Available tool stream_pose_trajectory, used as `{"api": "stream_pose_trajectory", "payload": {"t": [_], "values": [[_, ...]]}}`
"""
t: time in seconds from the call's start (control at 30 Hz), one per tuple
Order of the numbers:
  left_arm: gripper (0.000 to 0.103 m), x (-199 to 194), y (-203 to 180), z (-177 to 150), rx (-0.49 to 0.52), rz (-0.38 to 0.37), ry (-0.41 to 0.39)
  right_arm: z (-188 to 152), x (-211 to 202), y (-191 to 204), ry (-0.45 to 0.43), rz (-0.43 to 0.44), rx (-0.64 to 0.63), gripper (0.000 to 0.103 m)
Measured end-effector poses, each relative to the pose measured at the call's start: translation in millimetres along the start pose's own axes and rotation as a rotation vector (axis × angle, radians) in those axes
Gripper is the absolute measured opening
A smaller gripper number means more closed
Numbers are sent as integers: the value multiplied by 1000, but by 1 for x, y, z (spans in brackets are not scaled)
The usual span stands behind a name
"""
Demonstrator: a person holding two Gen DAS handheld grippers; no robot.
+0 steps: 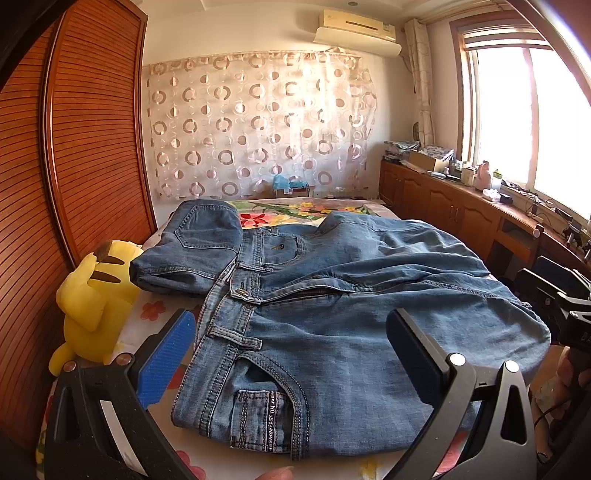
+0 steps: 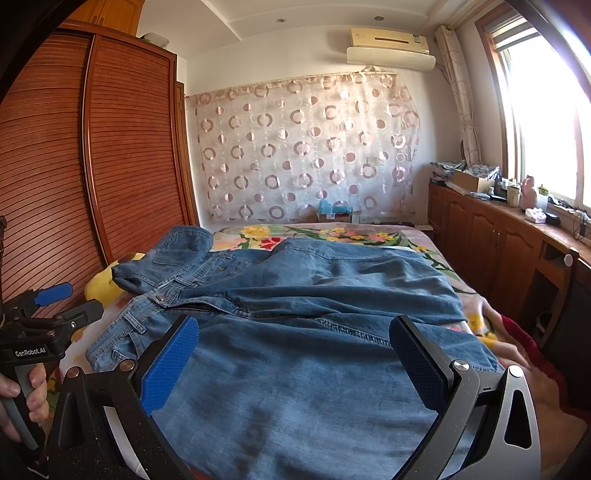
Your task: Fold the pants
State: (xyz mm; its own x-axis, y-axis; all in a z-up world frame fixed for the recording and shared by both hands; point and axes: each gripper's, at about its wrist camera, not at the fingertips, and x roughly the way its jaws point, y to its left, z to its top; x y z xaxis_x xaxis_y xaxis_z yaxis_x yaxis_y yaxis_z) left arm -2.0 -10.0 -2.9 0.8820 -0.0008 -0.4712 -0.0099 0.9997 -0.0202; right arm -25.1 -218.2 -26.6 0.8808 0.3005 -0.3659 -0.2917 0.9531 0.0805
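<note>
Rumpled blue denim jeans (image 1: 332, 314) are spread on the floral-sheeted bed (image 1: 280, 212), beside a yellow plush toy (image 1: 92, 302). Both the left gripper (image 1: 291, 354) and right gripper (image 2: 295, 362) are held wide open, empty, above the jeans. A single layer may be pinched, probably skewing the fold.

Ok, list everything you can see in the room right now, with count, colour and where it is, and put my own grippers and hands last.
jeans: one, blue denim, spread on the bed, waistband to the left
folded jeans: one, blue, beyond the waistband
bed cover: one, floral, under the jeans
plush toy: one, yellow, left bed edge
wardrobe: one, brown slatted, left
curtain: one, sheer with circles, far wall
air conditioner: one, cream, above the curtain
cabinets: a brown row, cluttered top, under the window
left gripper: open, over the jeans
right gripper: open, over the jeans
left hand: on its handle
</note>
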Motion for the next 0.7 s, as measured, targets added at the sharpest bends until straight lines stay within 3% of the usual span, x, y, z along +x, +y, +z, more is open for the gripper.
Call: {"api": "stream_pose_trajectory", "payload": {"t": [0.7], "values": [[103,-4,-2,4,7,0,-7,-2,-3,-2,-1,-2,-1,103]]}}
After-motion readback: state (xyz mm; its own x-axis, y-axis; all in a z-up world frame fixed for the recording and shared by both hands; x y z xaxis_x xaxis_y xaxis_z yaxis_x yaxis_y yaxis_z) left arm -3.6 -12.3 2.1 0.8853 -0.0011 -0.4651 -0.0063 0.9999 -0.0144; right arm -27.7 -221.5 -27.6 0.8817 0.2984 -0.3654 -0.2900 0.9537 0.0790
